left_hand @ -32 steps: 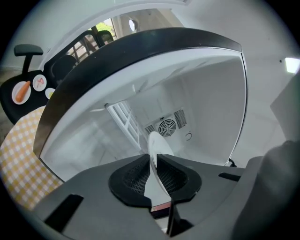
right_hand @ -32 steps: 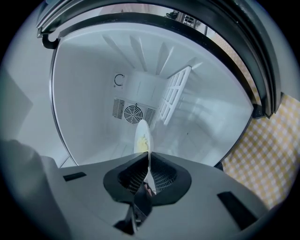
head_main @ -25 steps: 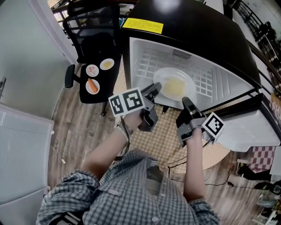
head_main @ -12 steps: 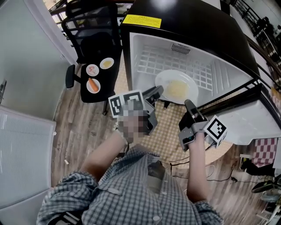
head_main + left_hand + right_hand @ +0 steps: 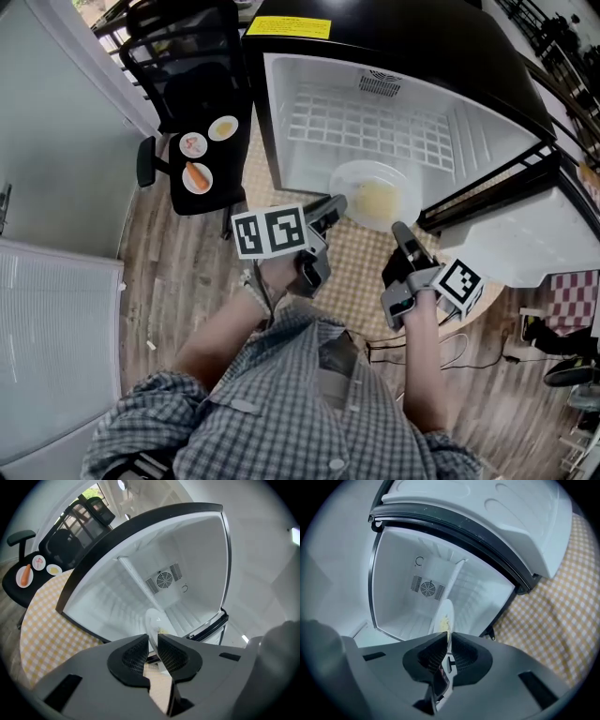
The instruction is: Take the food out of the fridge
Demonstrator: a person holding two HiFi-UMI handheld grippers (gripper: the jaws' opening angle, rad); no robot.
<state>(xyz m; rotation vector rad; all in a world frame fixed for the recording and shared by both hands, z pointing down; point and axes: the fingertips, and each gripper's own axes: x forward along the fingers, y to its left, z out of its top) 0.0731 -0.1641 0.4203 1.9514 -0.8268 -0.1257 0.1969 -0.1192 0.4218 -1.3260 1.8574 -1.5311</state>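
A white plate (image 5: 375, 192) with a yellow smear of food hangs at the front opening of the small black fridge (image 5: 309, 141), held level between both grippers. My left gripper (image 5: 335, 202) has the plate's left rim between its pads, and its jaws are opening a little. My right gripper (image 5: 398, 228) is shut on the near right rim. In the left gripper view the plate (image 5: 153, 620) stands edge-on and runs into the narrow gap of the left gripper (image 5: 153, 639). In the right gripper view the plate's rim (image 5: 444, 616) is pinched by the right gripper (image 5: 448, 641).
The fridge door (image 5: 525, 244) stands open to the right. A yellow checked mat (image 5: 352, 267) lies in front of the fridge. A black office chair (image 5: 202, 197) on the left carries three small plates, one with a carrot (image 5: 197, 176). The fridge's wire shelf (image 5: 375, 127) is bare.
Both grippers have drawn back toward me, bringing the plate from deep on the shelf to the fridge's front edge. The left jaws stand slightly wider than before.
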